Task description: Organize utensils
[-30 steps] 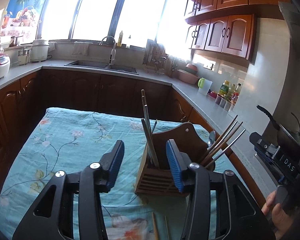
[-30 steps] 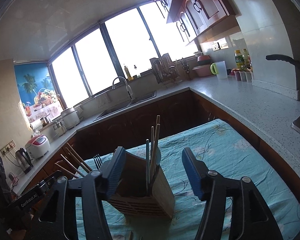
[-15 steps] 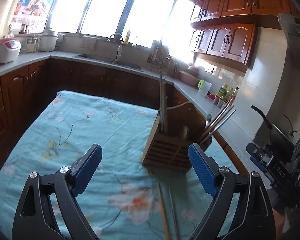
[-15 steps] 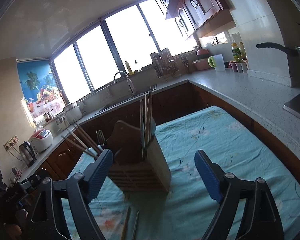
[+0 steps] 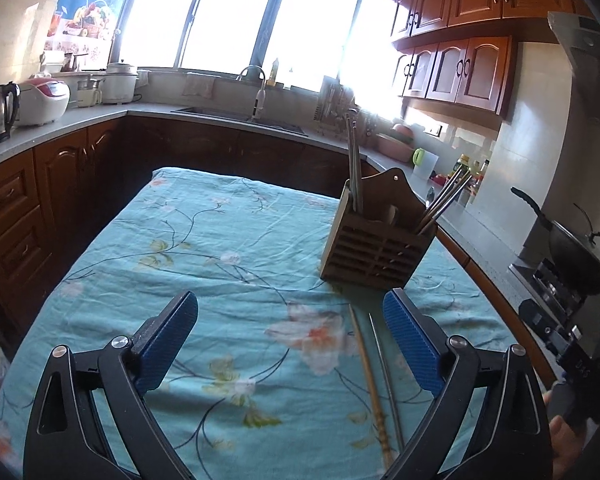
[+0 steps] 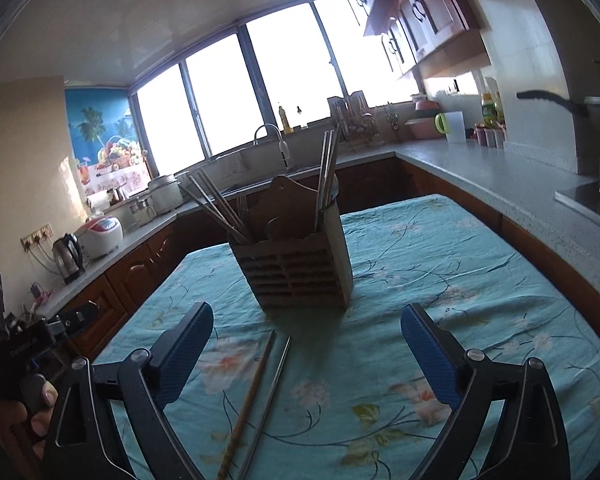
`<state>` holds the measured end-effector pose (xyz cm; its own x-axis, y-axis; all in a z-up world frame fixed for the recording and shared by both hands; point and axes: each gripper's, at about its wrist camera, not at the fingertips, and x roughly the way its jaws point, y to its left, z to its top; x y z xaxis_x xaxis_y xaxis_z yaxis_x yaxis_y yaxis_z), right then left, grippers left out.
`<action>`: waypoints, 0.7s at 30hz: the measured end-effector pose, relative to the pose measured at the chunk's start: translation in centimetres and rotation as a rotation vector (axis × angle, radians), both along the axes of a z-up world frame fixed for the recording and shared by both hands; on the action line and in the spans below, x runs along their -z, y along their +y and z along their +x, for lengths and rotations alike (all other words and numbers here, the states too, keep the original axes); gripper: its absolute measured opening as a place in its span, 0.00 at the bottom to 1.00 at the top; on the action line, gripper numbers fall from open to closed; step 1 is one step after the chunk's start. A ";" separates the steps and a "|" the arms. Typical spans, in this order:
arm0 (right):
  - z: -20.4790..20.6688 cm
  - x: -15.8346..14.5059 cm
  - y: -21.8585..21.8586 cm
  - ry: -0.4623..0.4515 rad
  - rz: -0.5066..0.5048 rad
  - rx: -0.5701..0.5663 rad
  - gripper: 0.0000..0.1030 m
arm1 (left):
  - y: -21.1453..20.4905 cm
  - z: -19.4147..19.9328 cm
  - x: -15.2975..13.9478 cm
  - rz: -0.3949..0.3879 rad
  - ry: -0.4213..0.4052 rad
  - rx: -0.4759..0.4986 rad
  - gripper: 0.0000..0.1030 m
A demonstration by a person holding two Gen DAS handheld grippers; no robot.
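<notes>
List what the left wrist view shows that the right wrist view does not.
Only the left wrist view: a black wok on the stove, and the left gripper with jaws opening on nothing. Only the right wrist view: the right gripper, jaws likewise opening, empty. Both: the slatted wooden utensil holder and two loose chopsticks, one wooden, one metal, on the turquoise floral tablecloth.

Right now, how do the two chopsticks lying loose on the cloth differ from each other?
The wooden chopstick is tan and thicker; the metal chopstick is grey and slimmer. In the right wrist view the wooden chopstick lies left of the metal chopstick. Both lie flat, side by side, on the tablecloth in front of the utensil holder.
</notes>
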<state>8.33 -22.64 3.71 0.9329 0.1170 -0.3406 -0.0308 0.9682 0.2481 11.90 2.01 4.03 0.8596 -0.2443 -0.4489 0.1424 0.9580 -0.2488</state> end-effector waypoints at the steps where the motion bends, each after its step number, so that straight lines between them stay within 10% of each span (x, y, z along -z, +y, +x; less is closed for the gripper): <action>1: -0.3 -0.2 0.3 -0.007 -0.010 -0.004 0.96 | 0.0 -0.3 0.0 0.004 -0.001 0.000 0.94; 13: -3.4 -7.1 2.4 -0.163 -0.160 -0.061 1.00 | -0.2 -5.0 -4.6 0.054 -0.175 0.005 1.00; 21: -6.2 -3.4 2.2 -0.228 -0.118 0.029 1.00 | -0.3 -6.7 -0.7 0.062 -0.173 -0.067 1.00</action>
